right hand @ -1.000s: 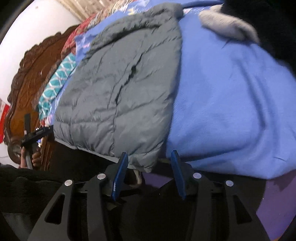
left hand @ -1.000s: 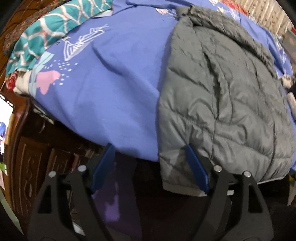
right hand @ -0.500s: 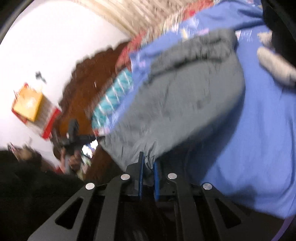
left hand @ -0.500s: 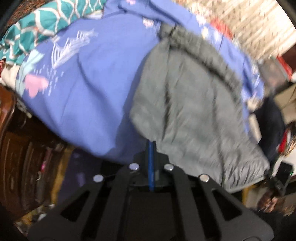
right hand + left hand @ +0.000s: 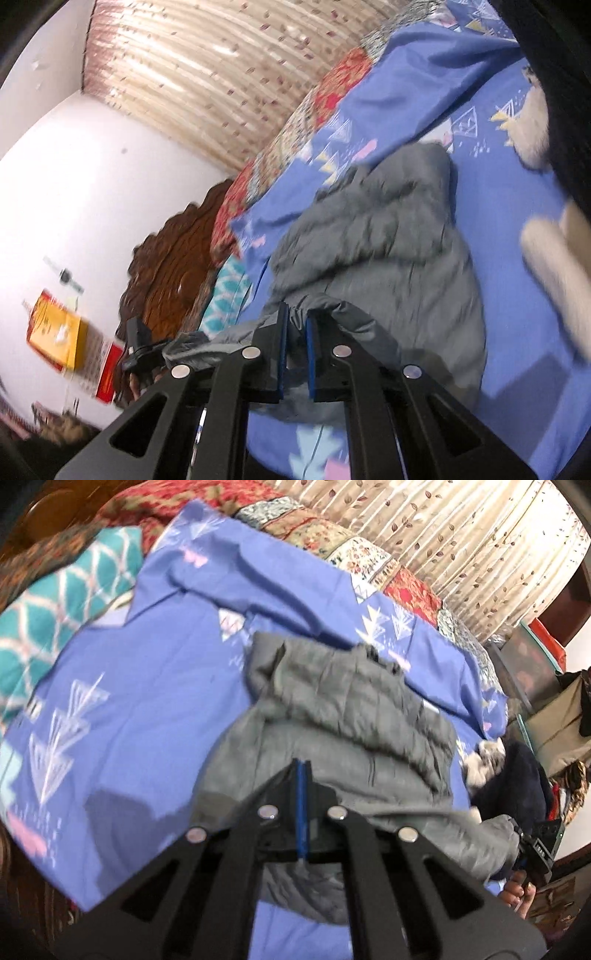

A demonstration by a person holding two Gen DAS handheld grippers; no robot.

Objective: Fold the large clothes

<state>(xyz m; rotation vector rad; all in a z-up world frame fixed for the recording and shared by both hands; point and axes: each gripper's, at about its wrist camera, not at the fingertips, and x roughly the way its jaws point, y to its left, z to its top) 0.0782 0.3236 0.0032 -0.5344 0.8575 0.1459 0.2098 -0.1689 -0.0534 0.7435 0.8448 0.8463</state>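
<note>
A grey quilted puffer jacket [image 5: 351,716] lies on the blue patterned bedsheet [image 5: 140,686]; it also shows in the right wrist view [image 5: 388,236]. Its lower hem is lifted off the bed and carried over the jacket body toward the collar. My left gripper [image 5: 301,775] is shut on one hem corner. My right gripper [image 5: 295,325] is shut on the other hem corner, with grey fabric bunched between its blue pads. The right gripper also shows at the lower right of the left wrist view [image 5: 535,849], and the left gripper at the left of the right wrist view [image 5: 144,350].
A teal patterned cloth [image 5: 55,602] and a red floral quilt [image 5: 332,535] lie at the head and far side of the bed. A dark garment with pale fur trim [image 5: 513,775] lies right of the jacket. A carved wooden headboard [image 5: 173,258] and a curtain [image 5: 221,66] stand behind.
Both grippers closed on the jacket's hem at the bed edge, then lifted it and carried it up over the jacket toward the collar.
</note>
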